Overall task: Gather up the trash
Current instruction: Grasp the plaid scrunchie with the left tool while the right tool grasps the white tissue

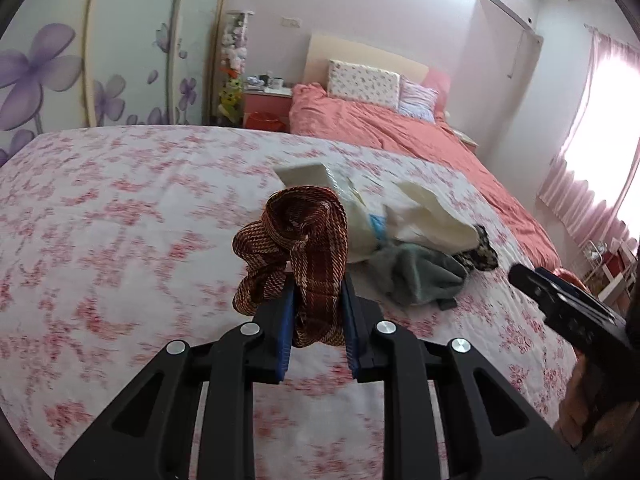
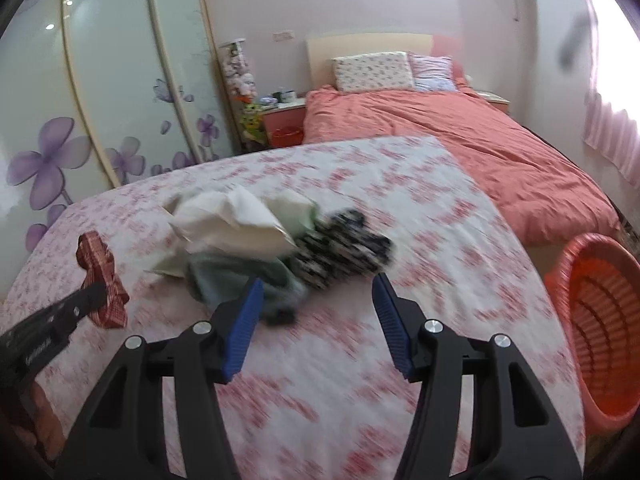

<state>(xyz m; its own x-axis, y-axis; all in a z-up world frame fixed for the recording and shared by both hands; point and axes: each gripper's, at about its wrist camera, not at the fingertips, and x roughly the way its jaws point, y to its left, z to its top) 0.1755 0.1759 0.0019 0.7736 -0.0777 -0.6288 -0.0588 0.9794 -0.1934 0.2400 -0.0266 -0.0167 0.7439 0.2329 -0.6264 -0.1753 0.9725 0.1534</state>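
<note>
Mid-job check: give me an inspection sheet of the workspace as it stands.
Surface: pink floral bedsheet, motion-blurred.
Job's things: brown plaid woven fabric strip, lifted; orange plastic slatted basket at the right edge.
Clutter: pile of white crumpled bags, grey-green cloth, black-and-white patterned cloth.
Grippers: left gripper shut on the strip; right gripper open, empty.
Cables: nothing seen.
Surroundings: coral duvet bed, flower-print wardrobe, pink curtains.

wardrobe [image 2: 120,80] floral doors | coral bed [image 2: 460,140] | pillows [image 2: 374,70] | nightstand [image 2: 284,114]
</note>
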